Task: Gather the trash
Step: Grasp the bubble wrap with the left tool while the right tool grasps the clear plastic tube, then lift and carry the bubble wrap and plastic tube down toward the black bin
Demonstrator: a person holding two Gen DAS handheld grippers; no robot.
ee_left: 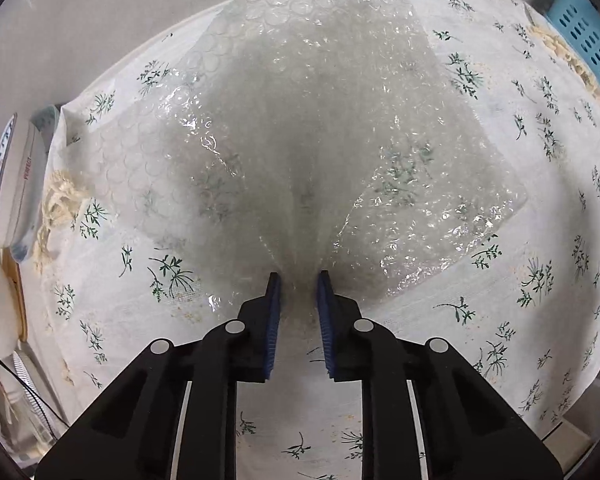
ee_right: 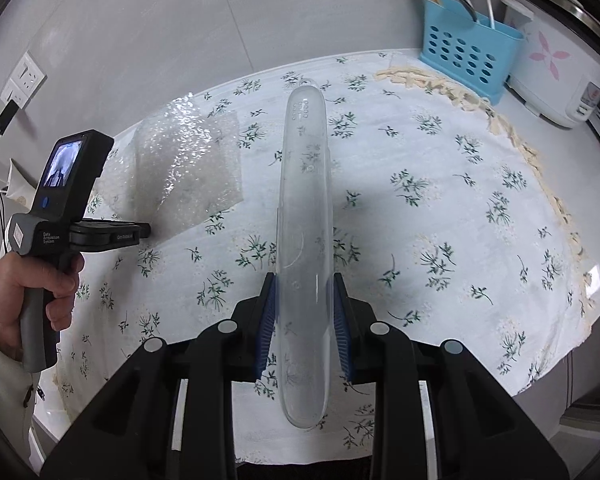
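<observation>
A sheet of clear bubble wrap (ee_left: 300,120) rises in a tent off the flowered tablecloth (ee_left: 500,320), its gathered corner pinched between the blue pads of my left gripper (ee_left: 299,280). From the right wrist view the same bubble wrap (ee_right: 188,160) hangs lifted at the left gripper (ee_right: 148,232), which a hand (ee_right: 28,288) holds by its handle. My right gripper (ee_right: 305,280) is shut on a long clear plastic lid or tray (ee_right: 304,180), seen edge-on and standing out ahead over the tablecloth (ee_right: 440,200).
A blue perforated utensil holder (ee_right: 468,52) and a white rice cooker (ee_right: 560,64) stand at the back right by the wall. Stacked patterned bowls (ee_left: 12,176) sit off the cloth's left edge. A wall socket with a plugged cable (ee_right: 22,80) is at the left.
</observation>
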